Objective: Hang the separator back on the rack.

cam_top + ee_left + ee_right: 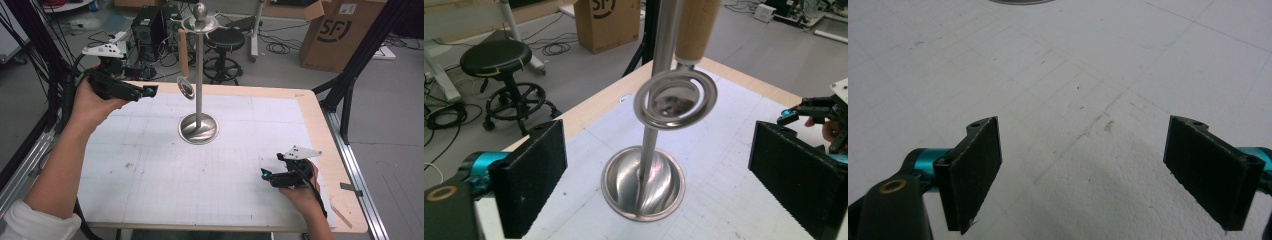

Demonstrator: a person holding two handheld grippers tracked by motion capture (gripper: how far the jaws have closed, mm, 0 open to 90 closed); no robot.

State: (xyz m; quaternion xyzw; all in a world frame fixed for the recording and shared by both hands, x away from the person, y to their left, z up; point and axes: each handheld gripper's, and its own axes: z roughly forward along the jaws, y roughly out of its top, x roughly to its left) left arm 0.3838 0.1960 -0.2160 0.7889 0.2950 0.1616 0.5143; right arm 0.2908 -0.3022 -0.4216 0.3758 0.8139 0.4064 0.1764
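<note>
A metal stand (199, 75) with a round base (198, 128) rises from the middle of the table. A utensil with a wooden handle (183, 52) hangs from the stand's top disc, and its round metal head (186, 88) dangles beside the pole. My left gripper (150, 91) is held up in the air just left of that head, jaws wide open. In the left gripper view the head (675, 100) hangs ahead between the open jaws, with the base (644, 182) below. My right gripper (266, 175) rests low near the table's right front, open over bare mat (1078, 100).
A white gridded mat (150, 170) covers the wooden table (320, 130). Behind the table stand a black stool (225, 42), a cardboard box (340, 32), computer cases and cables on the floor. A black frame leg (350, 80) stands at the right.
</note>
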